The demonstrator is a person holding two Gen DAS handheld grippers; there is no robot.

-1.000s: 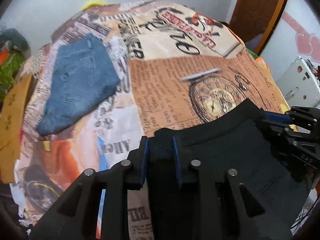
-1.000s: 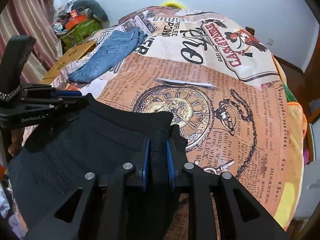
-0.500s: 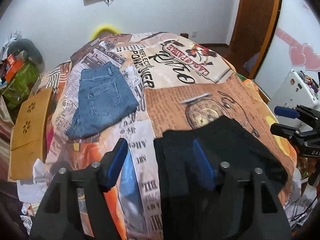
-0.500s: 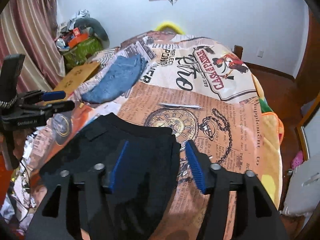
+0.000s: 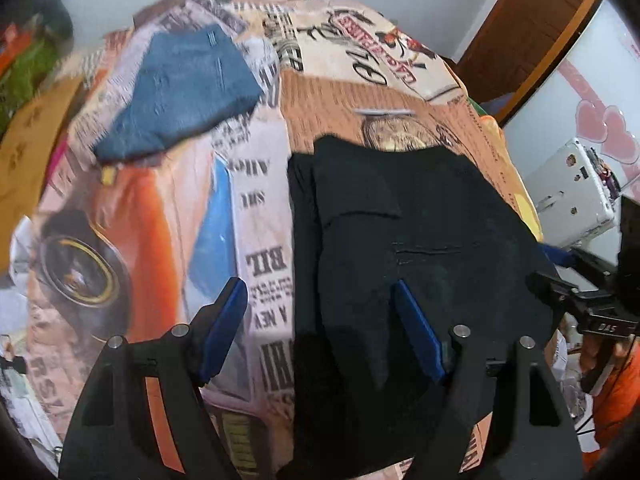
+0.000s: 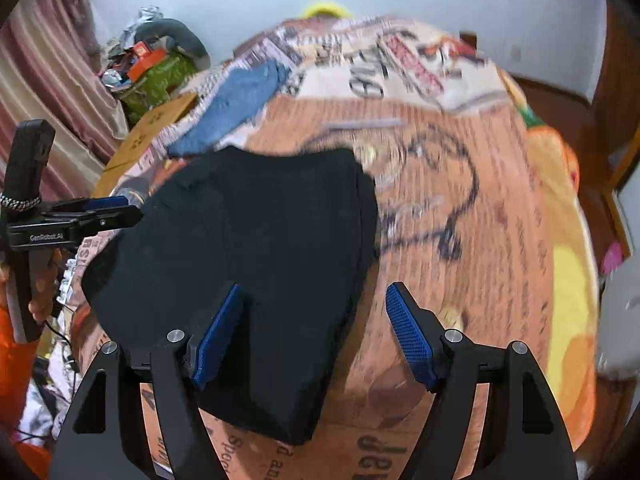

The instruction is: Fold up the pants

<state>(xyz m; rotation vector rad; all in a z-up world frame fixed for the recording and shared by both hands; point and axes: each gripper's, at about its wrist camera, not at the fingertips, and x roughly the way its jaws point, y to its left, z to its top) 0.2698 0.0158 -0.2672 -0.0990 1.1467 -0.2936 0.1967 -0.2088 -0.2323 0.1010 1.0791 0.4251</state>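
Observation:
Black pants (image 5: 404, 240) lie folded flat on the newspaper-print bedspread (image 5: 160, 208); they also show in the right wrist view (image 6: 256, 248). My left gripper (image 5: 320, 328) is open and empty, raised over the pants' left edge. My right gripper (image 6: 312, 336) is open and empty, raised over the pants' right edge. Each gripper shows at the side of the other's view: the right one (image 5: 568, 276) and the left one (image 6: 100, 212).
Folded blue jeans (image 5: 180, 88) lie at the far left of the bed, also in the right wrist view (image 6: 236, 104). A wooden panel (image 5: 28, 148) and clutter (image 6: 152, 68) stand past the left edge. A white appliance (image 5: 572, 192) stands at the right.
Both grippers went from shut on the black pants to open, letting the pants go onto the bed. Both then lifted back and now tilt down over the pants.

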